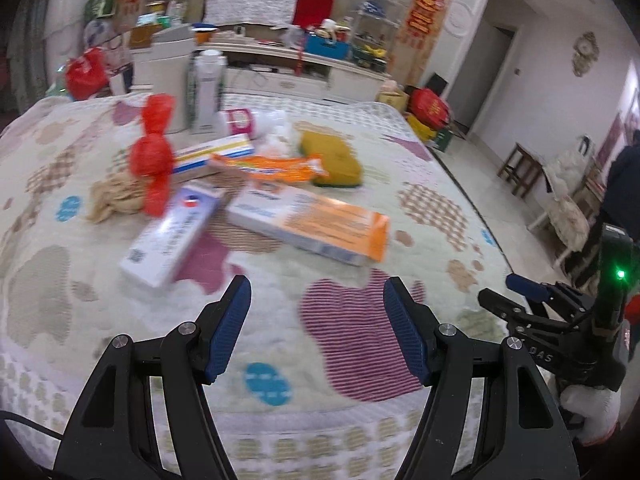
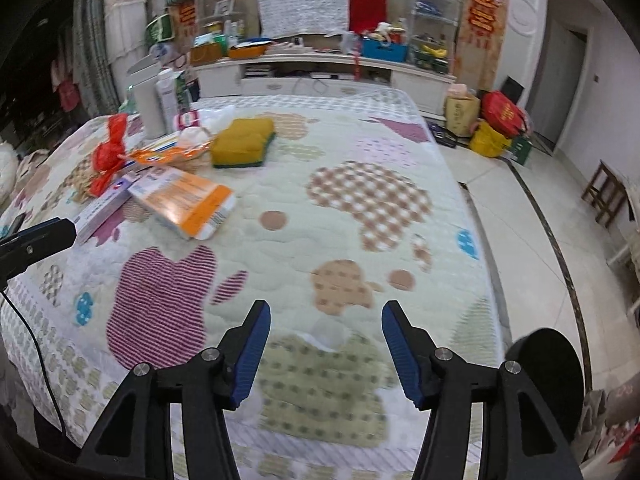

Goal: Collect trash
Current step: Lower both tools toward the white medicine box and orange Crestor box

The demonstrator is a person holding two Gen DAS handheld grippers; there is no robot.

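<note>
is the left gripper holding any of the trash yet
No, the left gripper is open with nothing between its fingers, and the orange box lies untouched on the quilt.

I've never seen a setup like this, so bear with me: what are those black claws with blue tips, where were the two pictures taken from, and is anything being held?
They are hand-held grippers, one in each of a person's hands, each with a camera looking along its fingers. One picture is from the left gripper, the other from the right gripper. Both stand open over a quilted patchwork bedspread and hold nothing. Lying ahead is the trash: an orange-and-white cardboard box, a white carton with blue print, a knotted red plastic bag, an orange plastic wrapper, a yellow-and-green sponge and a crumpled beige cloth.
</note>
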